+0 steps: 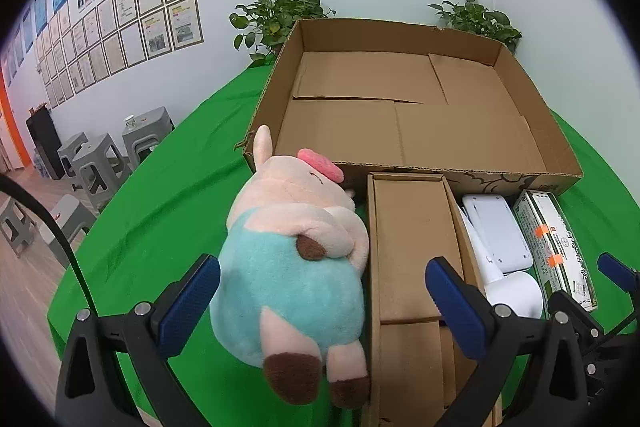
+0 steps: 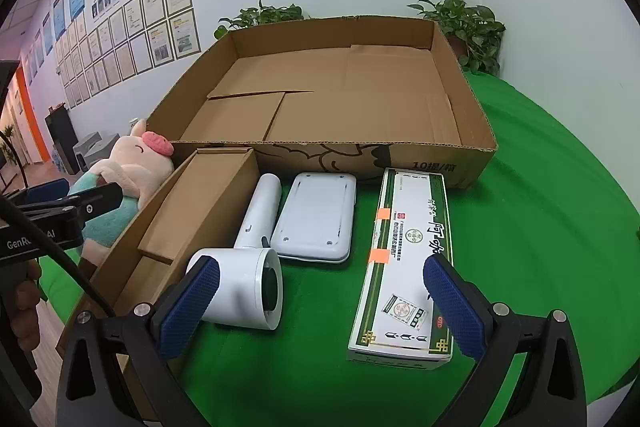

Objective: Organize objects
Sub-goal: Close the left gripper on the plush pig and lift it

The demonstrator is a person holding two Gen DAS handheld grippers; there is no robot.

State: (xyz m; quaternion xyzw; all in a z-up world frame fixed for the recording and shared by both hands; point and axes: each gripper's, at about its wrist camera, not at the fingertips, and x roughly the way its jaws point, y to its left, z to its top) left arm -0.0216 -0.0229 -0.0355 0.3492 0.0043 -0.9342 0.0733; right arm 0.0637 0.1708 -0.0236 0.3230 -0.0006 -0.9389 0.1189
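Note:
A plush pig (image 1: 292,259) in a teal shirt lies on the green cloth, left of a narrow brown box (image 1: 412,251). My left gripper (image 1: 322,301) is open, its fingers either side of the pig's lower body and the narrow box edge. A large open cardboard tray (image 1: 400,107) stands behind. In the right wrist view, a white hair dryer (image 2: 248,267), a white flat device (image 2: 316,215) and a green-and-white carton (image 2: 408,263) lie in front of the tray (image 2: 440,155). My right gripper (image 2: 320,307) is open above the cloth between dryer and carton.
Two potted plants (image 1: 276,19) (image 1: 480,19) stand behind the tray against the wall. Grey stools (image 1: 100,163) stand on the floor to the left of the table. The left gripper shows in the right wrist view (image 2: 60,207) by the pig (image 2: 128,179).

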